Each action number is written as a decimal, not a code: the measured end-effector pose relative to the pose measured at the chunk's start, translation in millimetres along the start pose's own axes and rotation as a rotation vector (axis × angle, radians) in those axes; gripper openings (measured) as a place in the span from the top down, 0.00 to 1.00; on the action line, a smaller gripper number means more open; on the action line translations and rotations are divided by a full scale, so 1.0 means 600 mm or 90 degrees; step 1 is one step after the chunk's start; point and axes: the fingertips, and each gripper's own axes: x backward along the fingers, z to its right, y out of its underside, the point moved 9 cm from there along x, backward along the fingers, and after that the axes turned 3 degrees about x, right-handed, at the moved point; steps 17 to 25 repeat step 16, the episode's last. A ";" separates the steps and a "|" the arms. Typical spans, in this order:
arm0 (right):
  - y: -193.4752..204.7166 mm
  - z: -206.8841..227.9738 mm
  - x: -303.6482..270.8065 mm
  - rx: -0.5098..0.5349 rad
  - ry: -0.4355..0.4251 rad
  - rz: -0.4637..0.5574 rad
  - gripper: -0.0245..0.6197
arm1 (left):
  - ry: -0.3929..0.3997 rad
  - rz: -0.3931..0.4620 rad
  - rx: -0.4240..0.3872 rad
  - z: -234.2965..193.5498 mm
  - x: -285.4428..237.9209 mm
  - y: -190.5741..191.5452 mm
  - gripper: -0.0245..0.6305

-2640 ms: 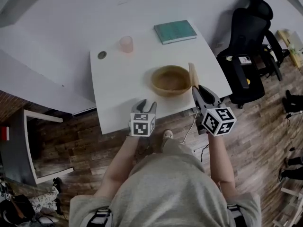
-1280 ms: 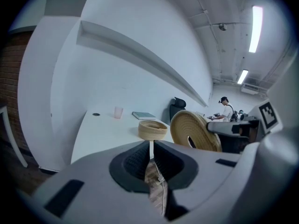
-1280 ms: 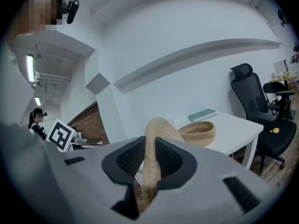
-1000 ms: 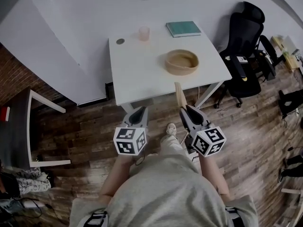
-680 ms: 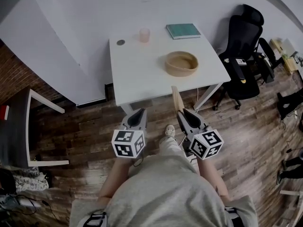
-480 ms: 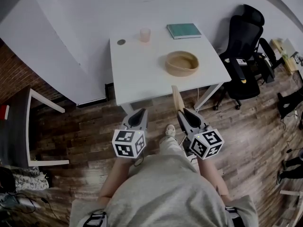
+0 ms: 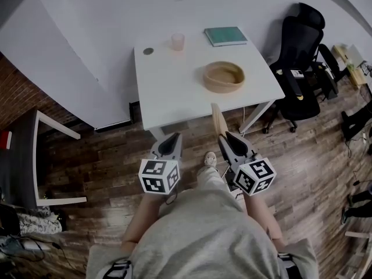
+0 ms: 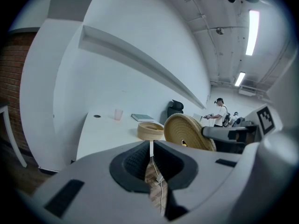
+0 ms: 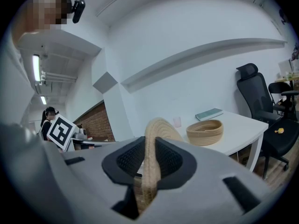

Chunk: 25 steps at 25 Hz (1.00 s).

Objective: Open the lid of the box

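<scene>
The round woven box (image 7: 223, 77) stands uncovered on the white table (image 7: 174, 92); it also shows in the left gripper view (image 8: 150, 130) and the right gripper view (image 9: 204, 131). Its flat woven lid (image 7: 218, 120) is held on edge, away from the table and above the wooden floor. My right gripper (image 7: 225, 138) is shut on the lid's rim (image 9: 156, 134). My left gripper (image 7: 170, 139) hovers beside it, shut and holding nothing (image 8: 150, 146). From the left gripper view the lid (image 8: 187, 132) shows its coiled face.
A pink cup (image 7: 177, 41), a small dark disc (image 7: 148, 51) and a green book (image 7: 225, 35) lie at the table's far side. A black office chair (image 7: 302, 51) stands to the right, a white frame (image 7: 40, 156) to the left. People stand far off.
Since the earliest frame both grippers have drawn back from the table, the right one carrying the lid away from the box. Over the last second almost nothing has moved.
</scene>
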 end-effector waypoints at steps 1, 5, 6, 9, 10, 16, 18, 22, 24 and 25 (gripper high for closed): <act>0.000 0.000 -0.001 0.000 -0.001 0.000 0.85 | 0.000 -0.001 0.000 0.000 -0.001 0.000 0.93; 0.001 0.002 -0.001 -0.002 -0.002 0.001 0.85 | -0.001 -0.004 -0.009 0.001 -0.003 0.002 0.93; 0.002 0.002 -0.003 -0.002 -0.002 0.001 0.85 | -0.002 -0.005 -0.011 0.001 -0.003 0.002 0.93; 0.003 0.002 -0.006 -0.005 -0.004 0.000 0.85 | -0.001 -0.006 -0.011 -0.001 -0.004 0.003 0.93; 0.004 0.002 -0.005 -0.006 -0.005 -0.001 0.85 | 0.000 -0.006 -0.012 0.000 -0.005 0.003 0.93; 0.004 0.003 -0.007 -0.007 -0.005 -0.001 0.85 | 0.002 -0.010 -0.012 0.002 -0.008 0.004 0.93; 0.004 0.003 -0.007 -0.007 -0.005 -0.001 0.85 | 0.002 -0.010 -0.012 0.002 -0.008 0.004 0.93; 0.004 0.003 -0.007 -0.007 -0.005 -0.001 0.85 | 0.002 -0.010 -0.012 0.002 -0.008 0.004 0.93; 0.004 0.003 -0.007 -0.007 -0.005 -0.001 0.85 | 0.002 -0.010 -0.012 0.002 -0.008 0.004 0.93; 0.004 0.003 -0.007 -0.007 -0.005 -0.001 0.85 | 0.002 -0.010 -0.012 0.002 -0.008 0.004 0.93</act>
